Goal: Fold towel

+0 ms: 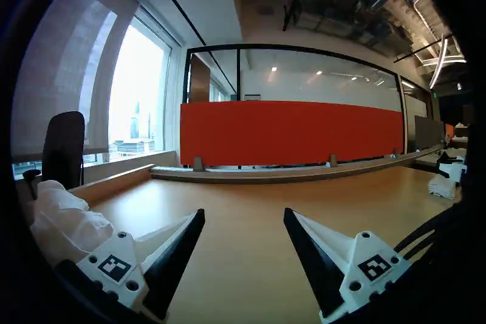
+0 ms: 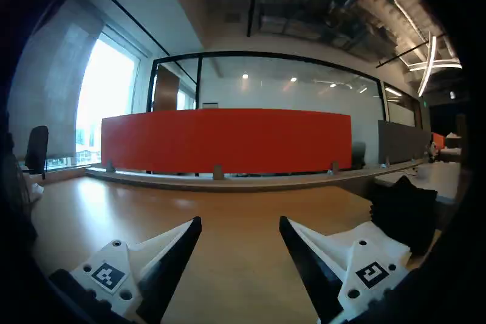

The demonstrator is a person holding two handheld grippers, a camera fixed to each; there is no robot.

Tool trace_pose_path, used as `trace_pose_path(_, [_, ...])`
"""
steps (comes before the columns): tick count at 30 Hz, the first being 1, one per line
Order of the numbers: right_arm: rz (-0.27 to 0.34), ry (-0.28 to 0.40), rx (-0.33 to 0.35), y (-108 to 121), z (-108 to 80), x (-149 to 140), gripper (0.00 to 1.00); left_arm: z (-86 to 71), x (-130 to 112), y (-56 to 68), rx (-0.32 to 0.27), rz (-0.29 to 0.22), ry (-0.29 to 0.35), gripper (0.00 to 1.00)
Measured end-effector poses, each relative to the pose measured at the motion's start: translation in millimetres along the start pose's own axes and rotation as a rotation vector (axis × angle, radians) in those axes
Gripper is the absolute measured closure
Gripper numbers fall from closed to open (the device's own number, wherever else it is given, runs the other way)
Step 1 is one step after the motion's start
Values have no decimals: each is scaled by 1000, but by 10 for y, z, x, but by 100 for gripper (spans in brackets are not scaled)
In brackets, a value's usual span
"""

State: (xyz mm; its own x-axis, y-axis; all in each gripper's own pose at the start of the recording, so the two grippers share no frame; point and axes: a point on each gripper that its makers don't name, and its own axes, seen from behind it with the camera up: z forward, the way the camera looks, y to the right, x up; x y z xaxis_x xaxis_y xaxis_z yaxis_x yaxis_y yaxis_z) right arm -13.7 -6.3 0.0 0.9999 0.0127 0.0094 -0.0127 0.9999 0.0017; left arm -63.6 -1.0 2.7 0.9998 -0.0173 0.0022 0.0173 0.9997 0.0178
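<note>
In the left gripper view a crumpled white towel (image 1: pixel 64 220) lies on the wooden table (image 1: pixel 255 202) at the left edge, just beside and behind the left finger. My left gripper (image 1: pixel 244 213) hangs low over the table, open, with bare wood between its fingers. Folded white towels (image 1: pixel 444 185) sit at the table's far right. In the right gripper view my right gripper (image 2: pixel 240 220) is open too, over the bare wooden table (image 2: pixel 243 208), nothing between its fingers. A stack of dark folded cloth (image 2: pixel 406 211) sits to its right.
A long red divider panel (image 1: pixel 291 132) runs along the table's far edge, also the red divider panel (image 2: pixel 226 140) in the right gripper view. A black office chair (image 1: pixel 64 148) stands by the window at the left. Another desk (image 2: pixel 437 175) lies at the far right.
</note>
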Motion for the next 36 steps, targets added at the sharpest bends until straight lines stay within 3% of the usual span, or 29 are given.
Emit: trace_pose_path(36, [0, 0, 0, 0, 0, -6, 1, -13, 28, -7, 0, 0, -1, 4])
